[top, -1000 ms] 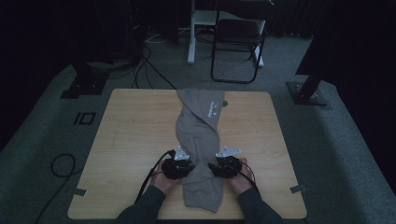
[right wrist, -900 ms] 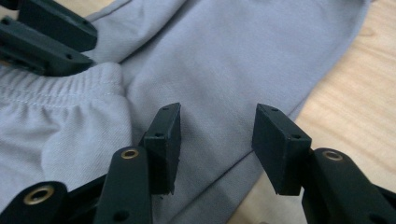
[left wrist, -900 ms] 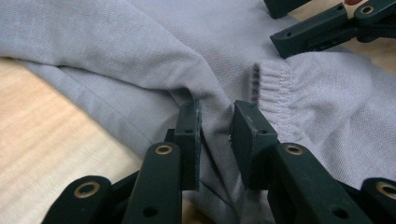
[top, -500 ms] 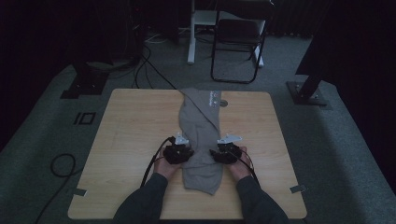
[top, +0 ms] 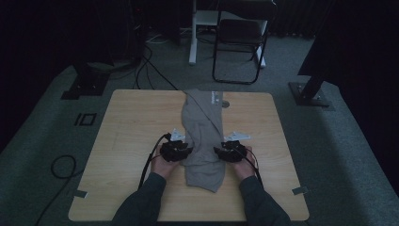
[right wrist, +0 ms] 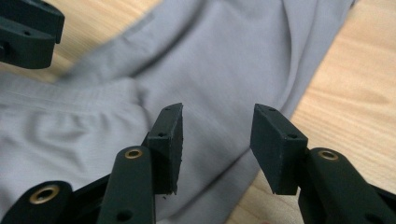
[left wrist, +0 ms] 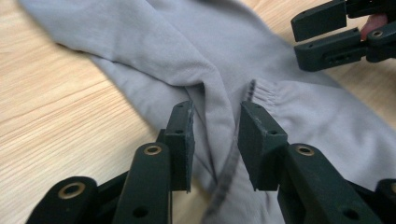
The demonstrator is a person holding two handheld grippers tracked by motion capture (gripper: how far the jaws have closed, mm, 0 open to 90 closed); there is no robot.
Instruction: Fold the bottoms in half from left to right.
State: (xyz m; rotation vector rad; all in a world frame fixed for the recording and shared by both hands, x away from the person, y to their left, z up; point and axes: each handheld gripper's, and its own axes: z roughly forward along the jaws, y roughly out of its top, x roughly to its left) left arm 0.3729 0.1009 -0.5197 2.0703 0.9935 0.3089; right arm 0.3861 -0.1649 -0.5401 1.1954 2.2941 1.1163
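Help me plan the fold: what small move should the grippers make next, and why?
Probably draw both grippers back off the garment and re-grip at its near end. The left gripper, whose jaws have just been opening, and the right gripper both stand open over the cloth and pinch nothing. The garment lies bunched lengthwise down the table, its near hem free.

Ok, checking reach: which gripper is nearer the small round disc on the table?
Right. Right gripper: directly nearside of disc. Left gripper, jaws just opening, garment between them: farther left.

Dim high view, bright gripper views, slight blur
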